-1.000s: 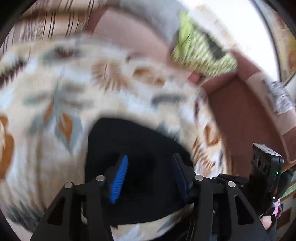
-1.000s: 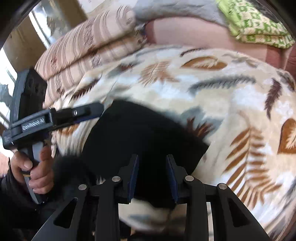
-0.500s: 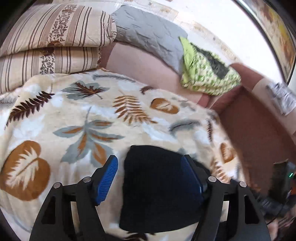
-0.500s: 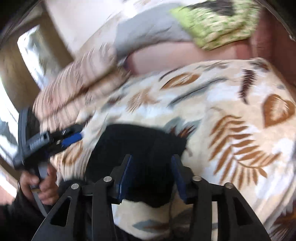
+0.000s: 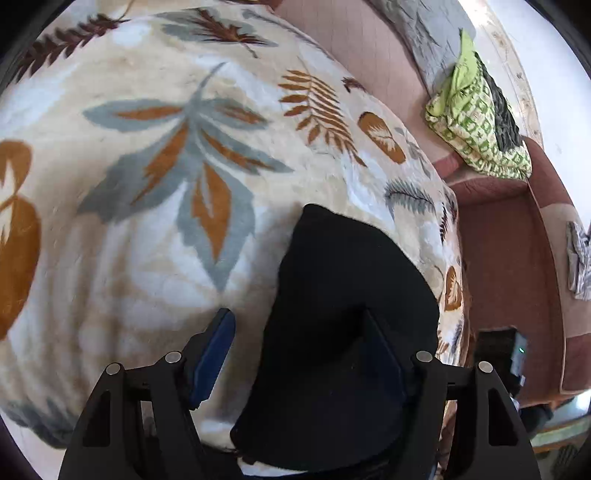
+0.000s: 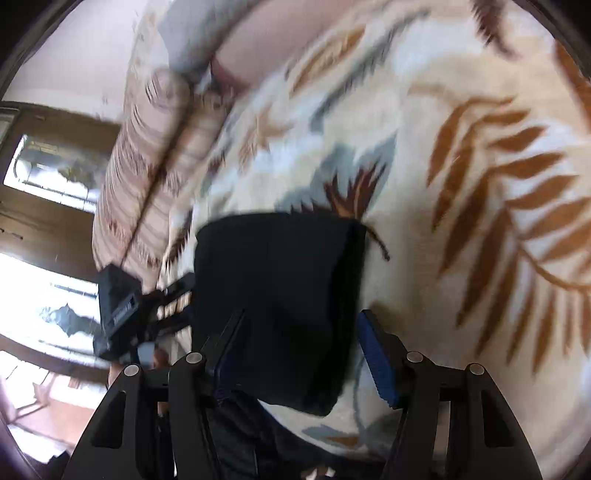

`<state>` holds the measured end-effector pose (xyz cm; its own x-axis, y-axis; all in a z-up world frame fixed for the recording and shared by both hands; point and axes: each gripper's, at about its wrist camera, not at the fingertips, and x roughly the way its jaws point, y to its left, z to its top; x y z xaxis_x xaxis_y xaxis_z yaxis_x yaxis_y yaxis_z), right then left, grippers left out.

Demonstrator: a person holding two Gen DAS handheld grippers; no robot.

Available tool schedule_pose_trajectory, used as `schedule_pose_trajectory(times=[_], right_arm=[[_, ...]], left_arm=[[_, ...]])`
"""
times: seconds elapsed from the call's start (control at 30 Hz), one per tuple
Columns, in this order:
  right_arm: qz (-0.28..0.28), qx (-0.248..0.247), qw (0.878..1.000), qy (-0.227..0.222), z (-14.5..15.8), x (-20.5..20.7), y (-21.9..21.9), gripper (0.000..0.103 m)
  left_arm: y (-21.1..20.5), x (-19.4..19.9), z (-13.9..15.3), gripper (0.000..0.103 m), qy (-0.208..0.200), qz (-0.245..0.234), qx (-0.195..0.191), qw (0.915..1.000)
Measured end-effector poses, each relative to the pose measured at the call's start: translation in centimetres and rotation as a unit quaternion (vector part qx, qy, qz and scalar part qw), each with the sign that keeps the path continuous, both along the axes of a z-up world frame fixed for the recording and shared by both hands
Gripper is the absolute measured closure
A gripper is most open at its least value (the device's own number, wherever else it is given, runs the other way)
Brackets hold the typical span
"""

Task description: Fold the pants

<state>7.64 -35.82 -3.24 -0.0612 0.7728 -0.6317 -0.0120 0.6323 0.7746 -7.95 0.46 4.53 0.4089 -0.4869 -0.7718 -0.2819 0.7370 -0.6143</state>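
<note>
The black pants (image 5: pixel 343 332) lie folded into a compact block on the leaf-patterned blanket (image 5: pixel 147 184). My left gripper (image 5: pixel 299 350) is open, its jaws wide apart above the block's left part. In the right wrist view the folded pants (image 6: pixel 277 302) lie flat near the blanket's (image 6: pixel 461 184) front edge. My right gripper (image 6: pixel 306 358) is open and hangs over the block's near end. The left gripper (image 6: pixel 122 310) shows at the left of that view, beside the pants.
Striped pillows (image 6: pixel 147 166) lie at the blanket's far left. A grey cushion (image 5: pixel 424 29) and a green patterned cloth (image 5: pixel 480 122) rest on the pinkish sofa back (image 5: pixel 369 55). A brown sofa seat (image 5: pixel 509 277) runs along the right.
Both grippers have opened wider and pulled back from the folded pants. The pants stay on the blanket. Both views have swung and tilted.
</note>
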Motion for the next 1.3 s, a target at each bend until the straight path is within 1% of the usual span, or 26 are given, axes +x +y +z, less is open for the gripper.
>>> schedule_pose_trajectory(times=[0.07,0.13,0.17,0.2,0.23,0.27,0.3,0.33,0.37,0.4,0.47,0.53,0.6,0.67,0.73,0.83,0.87,0.9,0.93,1.0,1.07,1.13,1.2,1.23,1.27,1.3], right_arm=[[0.027,0.021,0.999,-0.001,-0.5,0.0,0.7,0.040],[0.052,0.022,0.998,-0.017,-0.2,-0.2,1.2,0.040],[0.058,0.020,0.998,-0.023,-0.1,-0.5,1.3,0.041],[0.057,0.019,0.998,-0.027,0.0,-0.7,1.3,0.044],[0.054,0.018,0.998,-0.025,-0.1,-0.6,1.5,0.047],[0.054,0.016,0.998,-0.024,-0.3,-0.5,1.6,0.049],[0.054,0.008,0.998,-0.030,-0.2,-0.5,1.6,0.055],[0.052,0.002,0.998,-0.036,0.1,-0.6,1.6,0.060],[0.053,-0.002,0.998,-0.043,0.3,-0.6,1.3,0.063],[0.053,-0.011,0.997,-0.057,0.8,-0.7,1.4,0.069],[0.053,-0.024,0.994,-0.090,2.2,-0.7,1.5,0.073],[0.033,-0.034,0.993,-0.110,3.4,0.2,0.9,0.074],[0.010,-0.041,0.991,-0.124,4.4,2.1,-0.3,0.074],[-0.005,-0.048,0.991,-0.124,4.7,4.6,-1.2,0.074],[-0.008,-0.058,0.991,-0.122,4.5,6.8,-1.7,0.074],[0.004,-0.076,0.991,-0.113,3.0,9.6,-1.6,0.074],[0.011,-0.090,0.990,-0.108,1.9,10.2,-1.4,0.072],[0.016,-0.101,0.990,-0.102,0.9,10.2,-1.6,0.068],[0.015,-0.102,0.990,-0.097,-0.1,10.2,-1.6,0.064],[-0.010,-0.082,0.991,-0.102,0.0,9.8,-2.0,0.063],[-0.020,-0.080,0.991,-0.104,0.5,9.3,-2.5,0.063],[-0.058,-0.075,0.989,-0.113,2.0,8.1,-3.6,0.061],[-0.094,-0.075,0.983,-0.136,4.2,6.5,-4.4,0.060],[-0.101,-0.081,0.980,-0.150,5.3,5.6,-4.2,0.057],[-0.106,-0.089,0.976,-0.165,6.4,4.6,-4.1,0.055],[-0.113,-0.101,0.971,-0.187,7.9,2.9,-3.6,0.052]], left_arm=[[-0.5,0.4,0.0,0.032,0.001,-0.012,0.008,0.9999],[-0.8,0.6,0.2,0.033,-0.005,-0.017,0.016,0.9997],[-0.9,0.6,0.3,0.046,-0.010,-0.021,0.016,0.9996],[-1.3,0.6,0.5,0.050,-0.014,-0.029,0.018,0.9993],[-1.7,0.6,0.7,0.053,-0.018,-0.036,0.036,0.9986],[-2.3,0.7,1.0,0.059,-0.023,-0.043,0.058,0.9971],[-3.0,0.6,1.4,0.063,-0.029,-0.050,0.080,0.9951],[-3.5,0.4,1.9,0.068,-0.037,-0.060,0.097,0.9928],[-3.9,0.3,2.3,0.073,-0.046,-0.063,0.106,0.9913],[-4.1,0.5,2.7,0.074,-0.054,-0.063,0.108,0.9907],[-4.8,1.6,3.5,0.078,-0.074,-0.069,0.113,0.9885],[-5.2,2.9,4.2,0.078,-0.086,-0.074,0.105,0.9880],[-6.0,5.4,4.9,0.077,-0.097,-0.082,0.102,0.9866],[-7.0,8.0,5.3,0.077,-0.109,-0.092,0.109,0.9838],[-7.8,10.4,4.3,0.077,-0.098,-0.094,0.114,0.9840],[-8.3,12.7,1.1,0.074,-0.071,-0.083,0.117,0.9871],[-8.3,13.0,-0.5,0.065,-0.061,-0.074,0.118,0.9884],[-8.3,13.2,-1.0,0.058,-0.065,-0.066,0.119,0.9885],[-8.2,13.0,-1.2,0.052,-0.075,-0.059,0.120,0.9881],[-8.1,12.8,-1.2,0.052,-0.087,-0.058,0.114,0.9879],[-7.9,12.0,-0.6,0.053,-0.101,-0.050,0.120,0.9864],[-7.9,10.8,0.6,0.055,-0.117,-0.041,0.138,0.9827],[-8.5,8.9,1.9,0.054,-0.132,-0.042,0.153,0.9784],[-9.0,7.8,2.5,0.053,-0.139,-0.048,0.156,0.9768],[-9.9,6.2,3.2,0.049,-0.143,-0.061,0.163,0.9743],[-10.3,5.1,3.6,0.046,-0.144,-0.071,0.171,0.9721]])
